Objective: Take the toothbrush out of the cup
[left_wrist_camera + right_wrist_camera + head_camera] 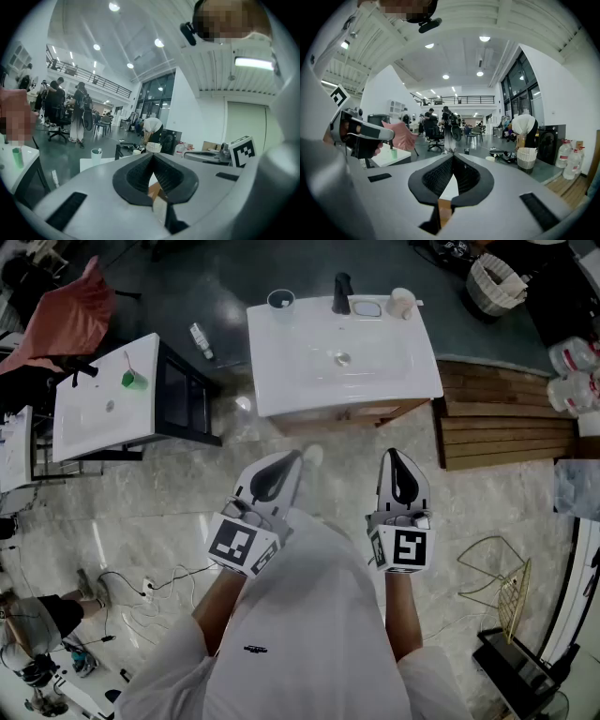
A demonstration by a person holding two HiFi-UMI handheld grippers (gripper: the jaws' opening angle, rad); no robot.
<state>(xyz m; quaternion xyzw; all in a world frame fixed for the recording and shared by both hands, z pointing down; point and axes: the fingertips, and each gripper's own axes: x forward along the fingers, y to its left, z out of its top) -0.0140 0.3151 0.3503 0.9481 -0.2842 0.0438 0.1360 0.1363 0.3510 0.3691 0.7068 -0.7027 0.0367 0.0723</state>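
A pale cup (pixel 281 301) stands at the back left corner of the white washbasin (pixel 309 371) ahead of me; something thin seems to stick out of it. The same cup (pixel 96 155) is small and far in the left gripper view. My left gripper (pixel 292 461) and right gripper (pixel 392 457) are held side by side close to my body, well short of the basin. Both are shut with nothing between the pads (pixel 152 159) (pixel 453 160). A green cup (pixel 130 379) with a thin stick in it sits on a second basin to the left.
On the near basin stand a black tap (pixel 342 293), a soap dish (pixel 367 307) and a cream cup (pixel 401 303). Wooden boards (pixel 506 418) lie to the right. A wire rack (pixel 497 582) and cables (pixel 141 592) are on the marble floor. People stand in the hall.
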